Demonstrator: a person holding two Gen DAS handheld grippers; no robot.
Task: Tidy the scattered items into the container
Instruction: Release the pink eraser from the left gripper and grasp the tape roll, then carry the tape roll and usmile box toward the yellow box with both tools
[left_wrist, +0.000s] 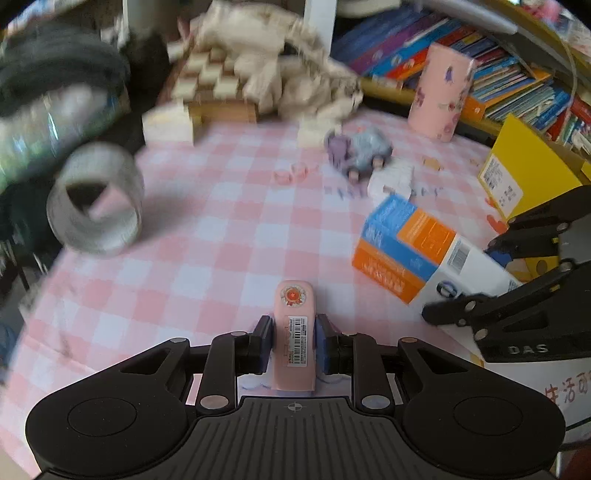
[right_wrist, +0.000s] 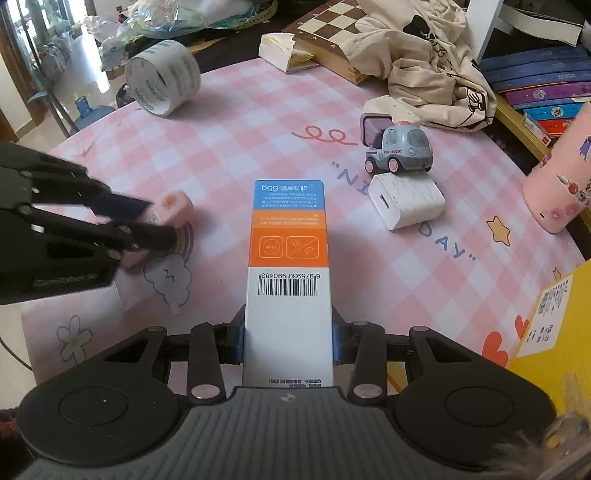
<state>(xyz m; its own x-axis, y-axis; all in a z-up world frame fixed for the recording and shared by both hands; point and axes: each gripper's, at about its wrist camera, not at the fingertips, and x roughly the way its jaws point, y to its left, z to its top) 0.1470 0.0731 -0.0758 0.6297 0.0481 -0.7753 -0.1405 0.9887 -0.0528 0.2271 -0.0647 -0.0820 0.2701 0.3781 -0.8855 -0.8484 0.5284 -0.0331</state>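
Observation:
My left gripper (left_wrist: 293, 341) is shut on a small pink box (left_wrist: 295, 332) with a barcode label, held just above the pink checked tablecloth (left_wrist: 221, 240). From the right wrist view the left gripper (right_wrist: 147, 221) holds that pink box (right_wrist: 171, 208) at the left. My right gripper (right_wrist: 288, 339) is shut on a long blue, orange and white carton (right_wrist: 288, 258); the carton also shows in the left wrist view (left_wrist: 410, 251). The yellow container (right_wrist: 554, 332) stands at the right edge and also shows in the left wrist view (left_wrist: 524, 170).
On the cloth lie a grey toy truck (right_wrist: 402, 147), a white charger (right_wrist: 410, 201), a tape roll (right_wrist: 162, 77) and a pink cylinder (right_wrist: 561, 188). A chessboard (right_wrist: 332, 26), beige cloth bag (right_wrist: 424, 62) and books (right_wrist: 543, 85) crowd the far edge.

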